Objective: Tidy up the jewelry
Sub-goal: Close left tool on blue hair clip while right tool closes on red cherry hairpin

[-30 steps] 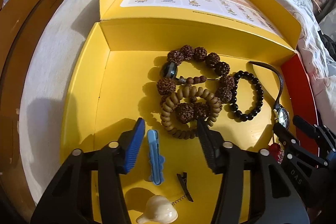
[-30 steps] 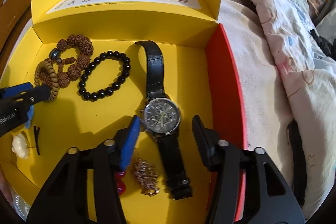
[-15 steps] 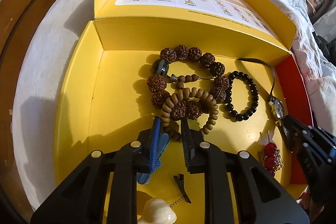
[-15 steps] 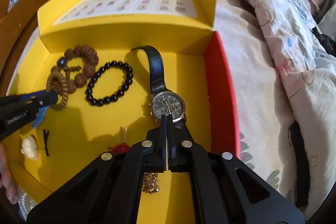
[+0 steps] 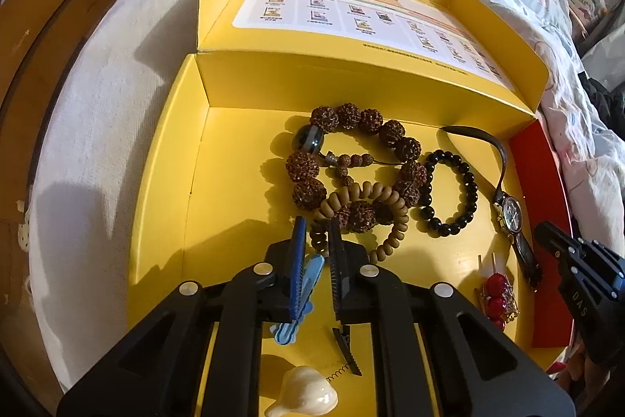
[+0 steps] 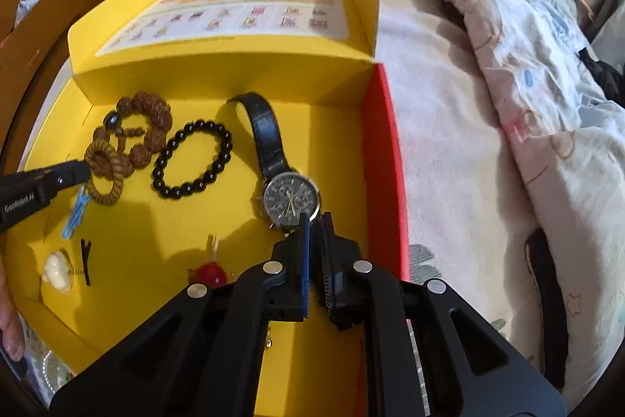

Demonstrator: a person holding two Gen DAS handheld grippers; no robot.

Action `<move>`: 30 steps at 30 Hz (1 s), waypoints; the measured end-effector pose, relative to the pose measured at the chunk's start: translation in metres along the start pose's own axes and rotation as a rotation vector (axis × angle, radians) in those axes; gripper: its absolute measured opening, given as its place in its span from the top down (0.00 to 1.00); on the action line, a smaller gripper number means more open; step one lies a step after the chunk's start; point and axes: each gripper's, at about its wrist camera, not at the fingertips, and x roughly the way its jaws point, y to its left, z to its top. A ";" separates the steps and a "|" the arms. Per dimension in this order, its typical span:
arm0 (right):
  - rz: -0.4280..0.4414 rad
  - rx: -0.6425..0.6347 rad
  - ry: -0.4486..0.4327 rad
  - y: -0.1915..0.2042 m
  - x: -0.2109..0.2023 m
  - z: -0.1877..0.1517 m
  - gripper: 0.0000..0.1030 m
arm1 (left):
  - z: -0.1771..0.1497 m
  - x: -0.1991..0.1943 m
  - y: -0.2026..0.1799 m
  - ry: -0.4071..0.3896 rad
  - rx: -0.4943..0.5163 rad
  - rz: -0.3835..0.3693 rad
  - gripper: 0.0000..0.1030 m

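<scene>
An open yellow box (image 5: 164,182) on a bed holds the jewelry. My left gripper (image 5: 314,233) has its jaws nearly closed around the near edge of a tan wooden bead bracelet (image 5: 384,194), which lies on a large brown seed-bead bracelet (image 5: 351,116); whether it grips the beads I cannot tell. A blue hair clip (image 5: 300,299) lies under the left finger. My right gripper (image 6: 315,221) is shut on the lower strap of a black wristwatch (image 6: 291,198). A black bead bracelet (image 6: 191,159) lies between them.
A white shell charm (image 5: 304,397), a small black clip (image 5: 345,350) and a red bead ornament (image 5: 496,296) lie at the box's near side. The box lid (image 5: 351,14) stands open behind. A red box wall (image 6: 381,163) is at the right, a quilt (image 6: 527,45) beyond.
Both grippers closed from wide open. The left moved forward to the tan bracelet's edge. The right closed on the watch strap and pulled back slightly.
</scene>
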 end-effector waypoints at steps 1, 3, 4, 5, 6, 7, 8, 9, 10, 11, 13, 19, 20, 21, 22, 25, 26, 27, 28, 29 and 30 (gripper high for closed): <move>0.023 0.011 0.001 -0.001 -0.001 0.000 0.87 | 0.001 0.001 -0.001 0.002 0.001 0.002 0.89; 0.064 0.004 0.023 0.001 -0.003 -0.002 0.86 | 0.000 0.001 0.000 0.007 0.003 0.003 0.89; 0.065 -0.022 0.040 0.006 -0.005 -0.003 0.86 | 0.000 0.002 0.001 0.012 -0.001 -0.001 0.89; 0.066 -0.041 0.045 0.010 -0.008 -0.004 0.84 | -0.001 0.001 0.001 0.013 -0.001 -0.001 0.89; 0.066 -0.063 0.051 0.015 -0.011 -0.007 0.76 | -0.001 0.000 0.000 0.011 0.000 -0.001 0.89; 0.066 -0.085 0.059 0.021 -0.014 -0.010 0.68 | -0.001 -0.001 0.000 0.010 0.000 -0.002 0.89; 0.064 -0.108 0.065 0.026 -0.016 -0.012 0.42 | -0.002 -0.002 0.000 0.009 -0.002 -0.003 0.89; 0.053 -0.143 0.065 0.033 -0.019 -0.016 0.25 | -0.002 -0.004 0.000 0.007 -0.002 -0.005 0.89; 0.038 -0.176 0.061 0.040 -0.022 -0.021 0.25 | -0.003 -0.005 -0.001 0.008 0.001 -0.002 0.89; 0.031 -0.187 0.062 0.043 -0.023 -0.023 0.25 | -0.005 -0.006 -0.002 0.011 0.004 0.004 0.89; 0.044 -0.190 0.065 0.047 -0.024 -0.028 0.25 | -0.009 -0.008 -0.004 0.016 0.006 0.000 0.89; 0.084 -0.205 0.072 0.060 -0.021 -0.034 0.43 | -0.026 -0.011 -0.010 0.040 0.037 0.013 0.88; 0.087 -0.208 0.071 0.062 -0.021 -0.035 0.49 | -0.028 -0.011 -0.011 0.041 0.045 0.026 0.88; 0.080 -0.213 0.076 0.064 -0.019 -0.036 0.53 | -0.030 -0.011 -0.010 0.040 0.047 0.030 0.88; 0.071 -0.215 0.078 0.064 -0.019 -0.037 0.53 | -0.030 -0.011 -0.010 0.040 0.047 0.034 0.88; 0.054 -0.211 0.082 0.064 -0.013 -0.038 0.54 | -0.032 -0.009 -0.009 0.038 0.050 0.057 0.87; 0.051 -0.213 0.082 0.064 -0.013 -0.038 0.54 | -0.032 -0.007 -0.009 0.037 0.052 0.068 0.87; 0.051 -0.213 0.086 0.064 -0.011 -0.038 0.53 | -0.032 -0.007 -0.009 0.035 0.054 0.073 0.84; 0.051 -0.211 0.085 0.064 -0.010 -0.038 0.53 | -0.031 -0.007 -0.009 0.032 0.055 0.077 0.82; 0.048 -0.211 0.079 0.064 -0.010 -0.037 0.53 | -0.031 -0.006 -0.009 0.030 0.055 0.078 0.80; 0.045 -0.212 0.078 0.064 -0.009 -0.036 0.53 | -0.030 -0.006 -0.008 0.035 0.056 0.078 0.79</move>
